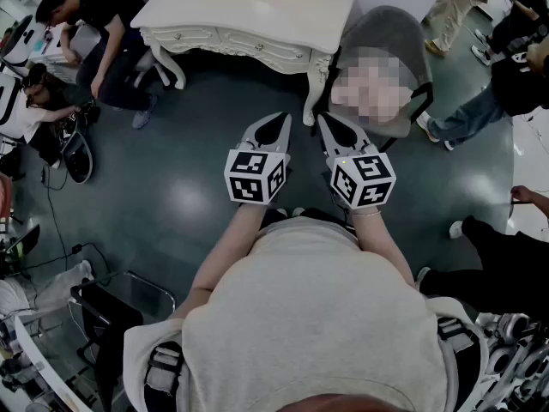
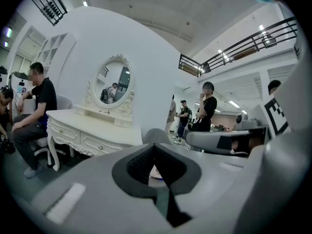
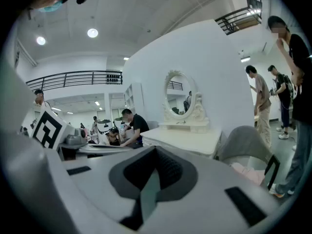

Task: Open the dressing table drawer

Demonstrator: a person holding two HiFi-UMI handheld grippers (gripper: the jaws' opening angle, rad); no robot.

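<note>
Dressing table drawer (image 2: 100, 145), seemingly closed

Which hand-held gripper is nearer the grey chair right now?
Right. The right hand-held gripper sits near the grey chair, at its front edge; the left hand-held gripper is farther left.

No words, brand names or numbers could be read anywhere. The only printed signs were black-and-white square code patterns, not letters. In the head view they stood on the left marker cube (image 1: 255, 176) at frame centre and on the right marker cube (image 1: 362, 180) beside it. One more showed at the right edge of the left gripper view, and another at the left edge of the right gripper view.
</note>
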